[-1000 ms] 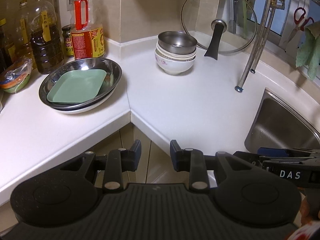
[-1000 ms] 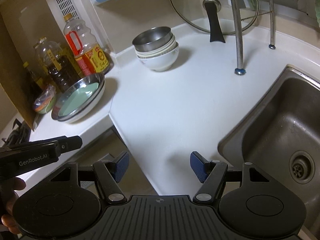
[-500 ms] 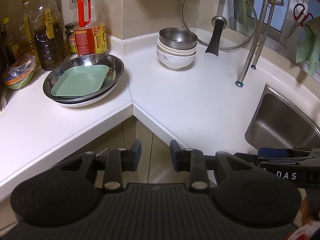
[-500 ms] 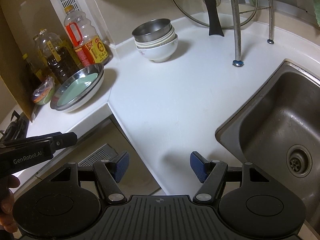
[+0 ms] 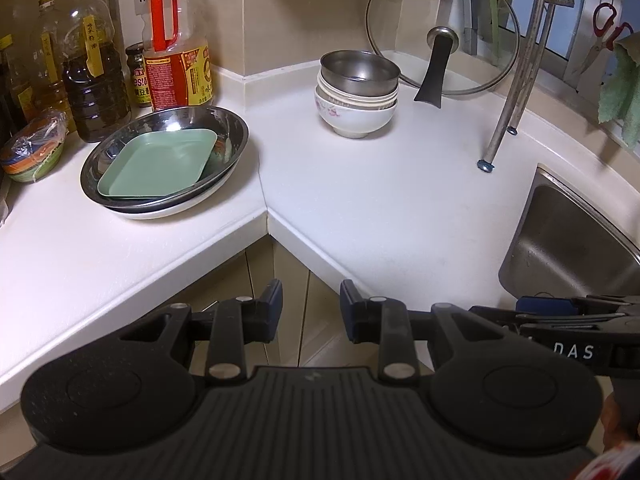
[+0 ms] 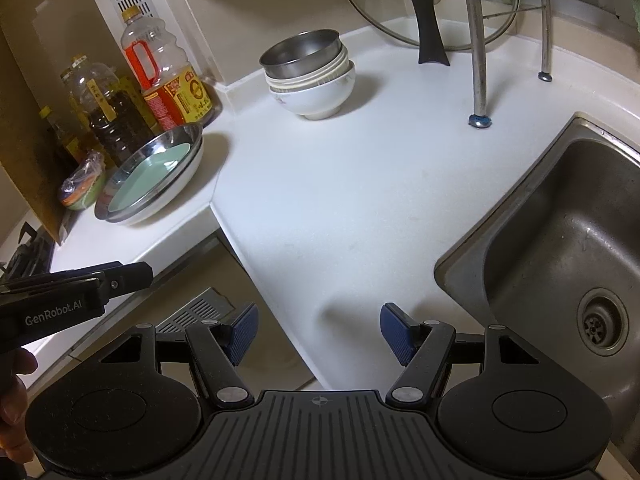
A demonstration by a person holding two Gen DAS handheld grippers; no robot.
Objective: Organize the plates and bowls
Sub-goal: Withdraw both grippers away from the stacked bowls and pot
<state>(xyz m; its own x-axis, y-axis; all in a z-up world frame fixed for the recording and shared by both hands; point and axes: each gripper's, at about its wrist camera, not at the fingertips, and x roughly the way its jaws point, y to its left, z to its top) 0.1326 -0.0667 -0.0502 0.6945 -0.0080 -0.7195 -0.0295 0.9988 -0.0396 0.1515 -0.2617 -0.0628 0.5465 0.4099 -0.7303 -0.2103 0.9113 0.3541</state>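
Both grippers hang off the front edge of a white corner countertop (image 5: 360, 184), well apart from the dishes. The left gripper (image 5: 310, 312) has its jaws parted by a narrow gap with nothing between them; below the gap lie the counter edge and cabinet fronts. The right gripper (image 6: 318, 330) has its jaws spread wider, also empty, over the counter's near edge.

In the left wrist view, a stack of plates (image 5: 164, 164) sits at about 10 o'clock from the left gripper: a green square plate (image 5: 158, 168) lies inside a steel dish, which rests on a white plate. At about 12 o'clock stands a stack of bowls (image 5: 358, 96), a steel bowl (image 5: 360, 72) nested on top of white ones. The two stacks are well apart on the countertop.

Behind the plates stand oil bottles (image 5: 176, 52), just beside the steel dish. A glass pot lid (image 5: 442, 28) leans against the back wall just behind the bowls, at about 1 o'clock. A steel sink (image 6: 560, 248) lies at 2 o'clock from the right gripper, and a rack leg (image 6: 478, 60) stands between sink and bowls.
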